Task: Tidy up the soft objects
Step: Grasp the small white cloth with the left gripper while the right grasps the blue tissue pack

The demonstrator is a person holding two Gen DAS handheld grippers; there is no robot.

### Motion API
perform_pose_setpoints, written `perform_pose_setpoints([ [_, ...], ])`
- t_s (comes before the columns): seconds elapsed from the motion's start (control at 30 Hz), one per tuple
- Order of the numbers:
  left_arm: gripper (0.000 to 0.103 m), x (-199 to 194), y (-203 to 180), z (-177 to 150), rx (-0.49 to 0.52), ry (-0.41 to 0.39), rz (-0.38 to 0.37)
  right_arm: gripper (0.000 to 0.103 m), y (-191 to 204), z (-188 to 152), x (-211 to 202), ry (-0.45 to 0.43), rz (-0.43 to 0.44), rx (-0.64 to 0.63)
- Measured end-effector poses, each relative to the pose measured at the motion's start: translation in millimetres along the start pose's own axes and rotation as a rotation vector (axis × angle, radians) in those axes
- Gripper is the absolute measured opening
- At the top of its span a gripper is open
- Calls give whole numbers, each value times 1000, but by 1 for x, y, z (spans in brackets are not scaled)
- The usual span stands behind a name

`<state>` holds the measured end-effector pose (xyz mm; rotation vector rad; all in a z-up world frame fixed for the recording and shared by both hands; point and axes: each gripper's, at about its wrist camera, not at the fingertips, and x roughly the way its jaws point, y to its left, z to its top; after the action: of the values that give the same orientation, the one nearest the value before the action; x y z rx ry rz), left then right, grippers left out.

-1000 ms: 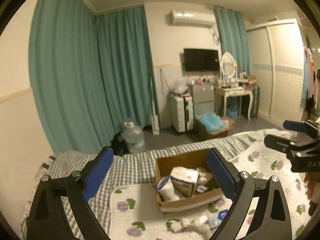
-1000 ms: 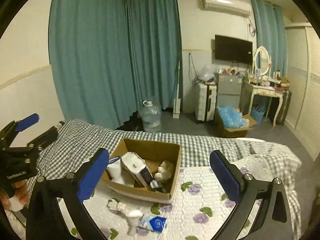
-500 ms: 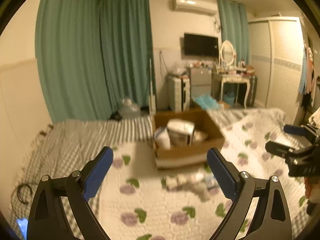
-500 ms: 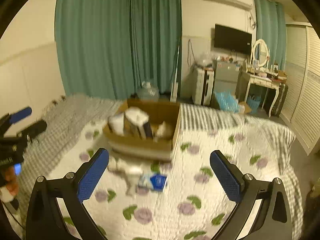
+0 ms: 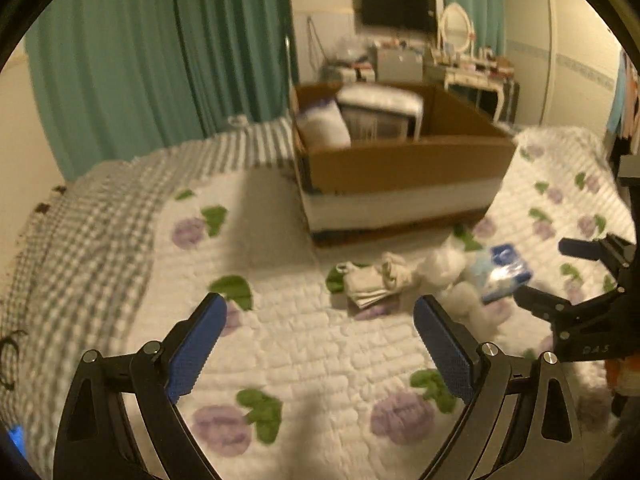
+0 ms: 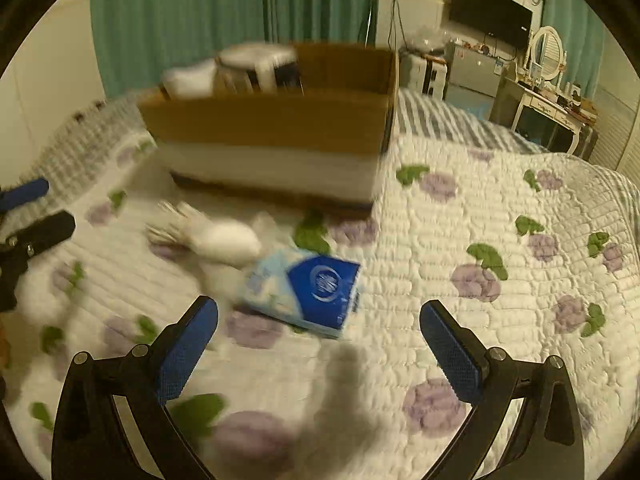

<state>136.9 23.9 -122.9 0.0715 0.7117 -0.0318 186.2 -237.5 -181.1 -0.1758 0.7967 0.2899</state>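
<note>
In your left wrist view, your left gripper (image 5: 316, 332) was spread wide with nothing between its blue pads, hanging over the floral quilt (image 5: 304, 344). Ahead of it lay a folded pale cloth (image 5: 370, 280), with a white plush toy (image 5: 452, 276) just beside it and a blue tissue pack (image 5: 506, 270) touching the toy's far side. Behind them stood the cardboard box (image 5: 404, 164), and only this view let you see down into it: a white pillow-like bundle (image 5: 324, 128) leaned against a wrapped white pack (image 5: 380, 114). Your right gripper (image 5: 576, 276) showed at the right edge, its fingers apart, close to the tissue pack. In your right wrist view, your right gripper (image 6: 318, 338) was likewise spread and empty, low over the quilt (image 6: 500, 220), and the tissue pack (image 6: 308, 292) sat just ahead between its fingers, its round logo readable as it was not in the other view. The plush toy (image 6: 218, 236) was smeared by motion blur, and the cloth could not be made out. The box (image 6: 272, 136) showed only its front wall, with the tops of its contents above the rim. Your left gripper (image 6: 26, 216) appeared at the left edge, fingers apart.
</note>
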Motion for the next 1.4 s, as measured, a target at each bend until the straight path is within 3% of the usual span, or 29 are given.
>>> perform_pose_setpoints([
  [0.17, 96, 47, -5, -14, 19, 52, -15, 102, -5, -5, 36, 68, 26, 4],
  [0.4, 96, 80, -9, -39, 22, 149, -60, 102, -2, 5, 56, 49, 22, -11],
  [0.47, 96, 80, -7, -38, 14, 142, -69, 96, -3, 8, 61, 41, 43, -2],
  [0.53, 96, 79, -5, -37, 5, 136, -76, 78, -4, 11, 62, 35, 64, 10],
  [0.77, 95, 87, -11, -22, -5, 161, -81, 72, -11, 22, 50, -37, 18, 37],
  [0.9, 93, 93, -16, -9, -37, 144, -130, 72, -18, 21, 50, -29, 17, 57],
  [0.97, 71, 97, -20, -6, -31, 135, -131, 72, -15, 21, 52, -20, 11, 43],
  [1.03, 67, 99, -25, -3, -11, 119, -126, 72, -13, 20, 53, -13, 22, 39],
  [1.13, 46, 99, -30, -4, 15, 106, -153, 72, -11, 17, 53, -8, 16, 28],
  [1.23, 34, 101, -32, -7, 36, 105, -177, 72, -11, 16, 52, -8, 24, 39],
  [1.4, 32, 90, -33, -12, 47, 97, -200, 72, -17, 16, 43, -32, 28, 54],
])
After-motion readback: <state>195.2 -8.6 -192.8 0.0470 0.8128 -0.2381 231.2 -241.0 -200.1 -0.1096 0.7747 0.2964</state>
